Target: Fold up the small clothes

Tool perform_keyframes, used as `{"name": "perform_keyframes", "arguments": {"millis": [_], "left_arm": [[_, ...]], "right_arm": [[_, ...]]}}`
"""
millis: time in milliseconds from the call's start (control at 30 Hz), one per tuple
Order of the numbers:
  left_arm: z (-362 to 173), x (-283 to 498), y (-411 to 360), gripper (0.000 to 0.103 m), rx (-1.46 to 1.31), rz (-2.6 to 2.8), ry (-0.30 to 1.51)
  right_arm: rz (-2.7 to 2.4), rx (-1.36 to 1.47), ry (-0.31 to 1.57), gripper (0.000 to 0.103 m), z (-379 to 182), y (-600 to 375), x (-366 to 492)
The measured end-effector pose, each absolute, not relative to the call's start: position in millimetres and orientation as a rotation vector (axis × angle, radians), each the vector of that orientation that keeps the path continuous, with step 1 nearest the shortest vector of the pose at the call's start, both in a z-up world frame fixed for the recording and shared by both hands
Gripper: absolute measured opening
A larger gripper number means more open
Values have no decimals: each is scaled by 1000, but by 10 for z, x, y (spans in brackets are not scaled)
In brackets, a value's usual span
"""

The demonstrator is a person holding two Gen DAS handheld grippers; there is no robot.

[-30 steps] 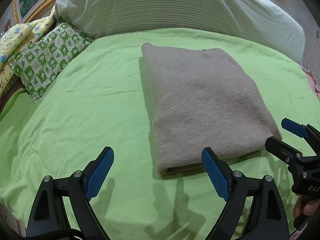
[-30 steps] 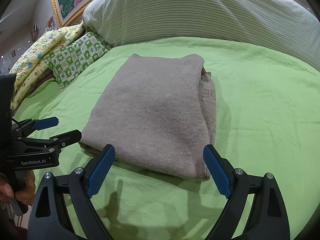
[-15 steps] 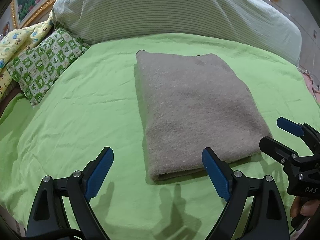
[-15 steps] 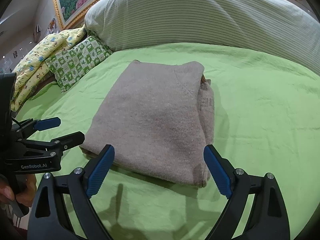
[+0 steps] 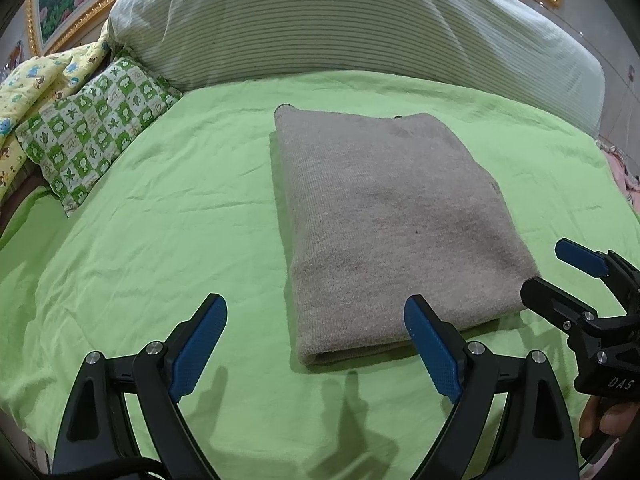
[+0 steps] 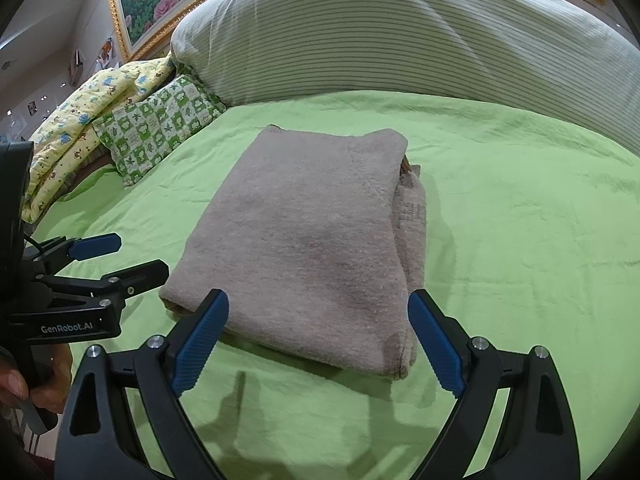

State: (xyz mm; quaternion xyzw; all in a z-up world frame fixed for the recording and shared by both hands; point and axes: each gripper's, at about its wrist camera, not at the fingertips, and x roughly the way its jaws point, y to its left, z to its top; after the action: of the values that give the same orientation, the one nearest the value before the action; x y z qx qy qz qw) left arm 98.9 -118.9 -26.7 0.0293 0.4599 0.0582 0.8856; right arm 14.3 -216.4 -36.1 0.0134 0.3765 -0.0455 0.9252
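One folded grey-brown knit garment (image 5: 384, 232) is seen on the bed's green sheet (image 5: 160, 240), just ahead of both claws. From the left wrist cam it lies ahead and to the right of the left claw (image 5: 316, 344); its near folded edge sits between the two blue pads, closer to the right-hand pad (image 5: 432, 352). From the right wrist cam it lies straight ahead of the right claw (image 6: 318, 338), near edge just beyond the pads; stacked layers are shown at the garment's right side.

Left claw: jaws spread wide, nothing held, no contact w/ the fabric visible. Right claw: same, jaws wide apart, nothing gripped. Each claw is also caught in the other's cam: right one at the far right edge of the left view, left one at the far left of the right view, both just beside the garment's near corners, touching cannot be told.

Surroundings, beyond the garment: 1 large striped bolster-like pillow (image 5: 340, 28) across the bed head; 1 green-and-white check pillow (image 5: 96, 128) ahead-left; 1 yellow print blanket (image 6: 80, 120) further left; 1 gilt-framed flower picture (image 6: 152, 4) on the wall. Nothing stands between claws and garment.

Writing: "GenRobot.AI" is read on the left claw body, "DAS" partly read on the right one.
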Motion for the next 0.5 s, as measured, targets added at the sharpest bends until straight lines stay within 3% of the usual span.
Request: {"name": "perform_keyframes", "arguments": {"millis": [500], "left_arm": [[-266,1013,-1176,92,57,127,968]], "right_arm": [[-97,31,771,91,-344,-2223,140]]}}
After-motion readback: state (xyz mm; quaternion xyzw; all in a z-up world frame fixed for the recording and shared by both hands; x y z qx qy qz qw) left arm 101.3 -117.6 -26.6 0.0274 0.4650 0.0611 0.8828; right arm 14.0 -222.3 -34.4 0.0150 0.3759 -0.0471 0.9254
